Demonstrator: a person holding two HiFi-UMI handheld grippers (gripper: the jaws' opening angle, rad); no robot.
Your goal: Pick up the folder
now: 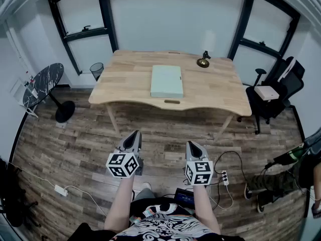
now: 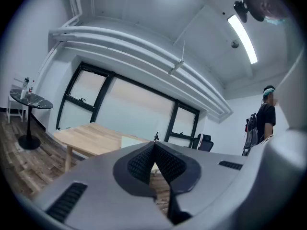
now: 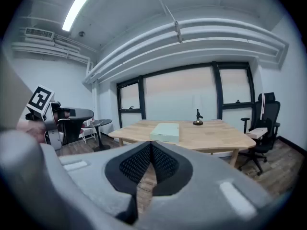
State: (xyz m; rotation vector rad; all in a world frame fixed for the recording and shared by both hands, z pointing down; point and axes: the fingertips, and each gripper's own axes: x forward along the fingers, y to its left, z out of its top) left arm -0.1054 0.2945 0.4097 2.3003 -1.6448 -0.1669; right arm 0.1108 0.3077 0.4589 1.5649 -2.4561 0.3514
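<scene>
Since both of my grippers hang over the floor, well short of the table (image 1: 125, 82), I judge the job has hardly begun. The folder (image 1: 167, 81) lies flat and untouched near the middle of the tabletop, pale green, with its long side running away from me. My left gripper (image 1: 134, 134) has its fingers pressed together with nothing between them, and my right gripper (image 1: 193, 145) is the same, closed and empty. Everything is left to do: walk up to the table, spread the fingers, get a hold on an edge of the folder and lift it.

The tabletop is light wood and nearly bare. Besides the folder, it holds only a small dark ornament (image 1: 203, 61) on a brassy base, near the far right corner and well apart from the folder. The floor (image 1: 75, 144) is dark wood planking, with a power strip (image 1: 224, 177) and cables by my feet. A round dark side table (image 1: 46, 84) stands to the left, a wire bin (image 1: 97, 70) by the far wall, and a black office chair (image 1: 276, 92) to the right. Tall black-framed windows (image 1: 83, 26) line the white back wall.
</scene>
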